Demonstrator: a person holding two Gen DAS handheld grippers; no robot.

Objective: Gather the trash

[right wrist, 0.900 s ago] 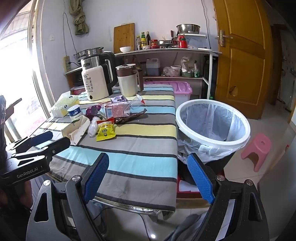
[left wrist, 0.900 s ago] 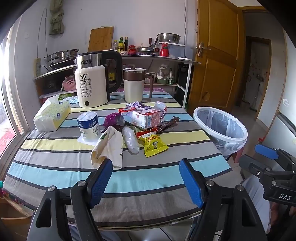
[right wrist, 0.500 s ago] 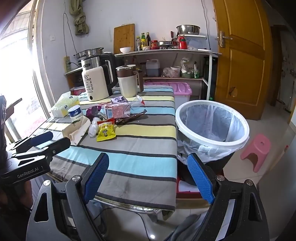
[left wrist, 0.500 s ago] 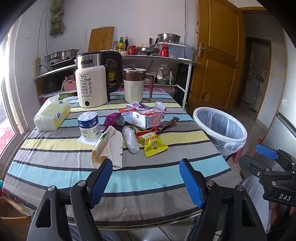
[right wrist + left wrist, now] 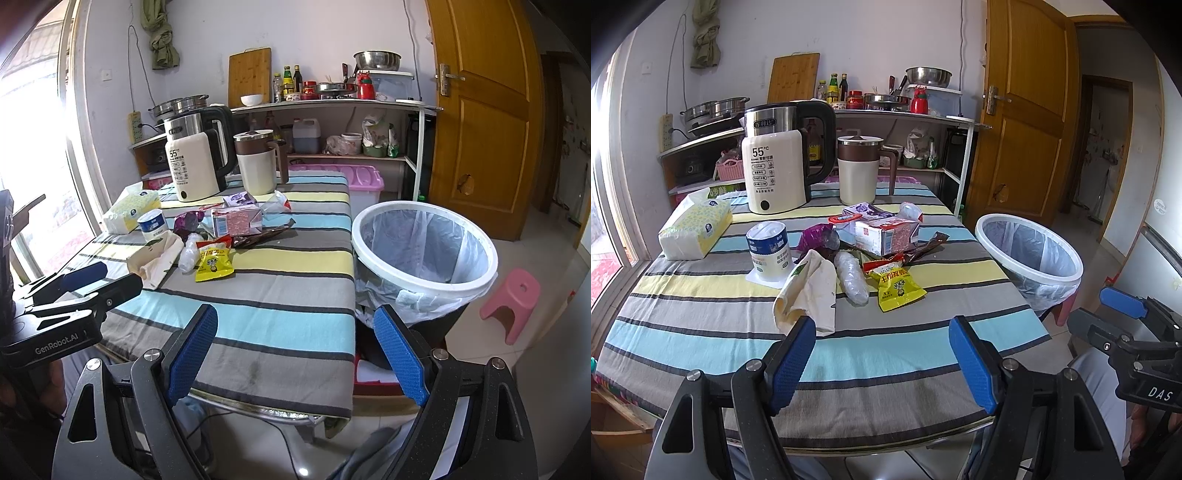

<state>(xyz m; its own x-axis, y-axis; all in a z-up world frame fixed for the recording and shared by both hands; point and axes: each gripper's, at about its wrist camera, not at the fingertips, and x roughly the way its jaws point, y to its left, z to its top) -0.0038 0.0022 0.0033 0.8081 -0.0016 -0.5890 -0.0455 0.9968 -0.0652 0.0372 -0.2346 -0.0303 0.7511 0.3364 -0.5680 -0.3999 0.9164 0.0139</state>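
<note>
Trash lies in a pile mid-table: a yellow snack packet (image 5: 897, 287) (image 5: 213, 263), a crumpled clear plastic bottle (image 5: 852, 277), a cream paper bag (image 5: 809, 291) (image 5: 157, 258), a pink carton (image 5: 886, 236) (image 5: 236, 220), a purple wrapper (image 5: 816, 238) and a dark wrapper (image 5: 925, 247). A white bin with a clear liner (image 5: 1028, 254) (image 5: 424, 251) stands off the table's right edge. My left gripper (image 5: 882, 365) is open and empty over the table's near edge. My right gripper (image 5: 295, 354) is open and empty near the table's front right corner.
A striped cloth covers the table (image 5: 720, 332). At the back stand a white kettle (image 5: 775, 177), a brown-lidded jug (image 5: 860, 173), a tissue pack (image 5: 696, 229) and a blue-white tub (image 5: 768, 251). A pink stool (image 5: 513, 301) is on the floor right of the bin.
</note>
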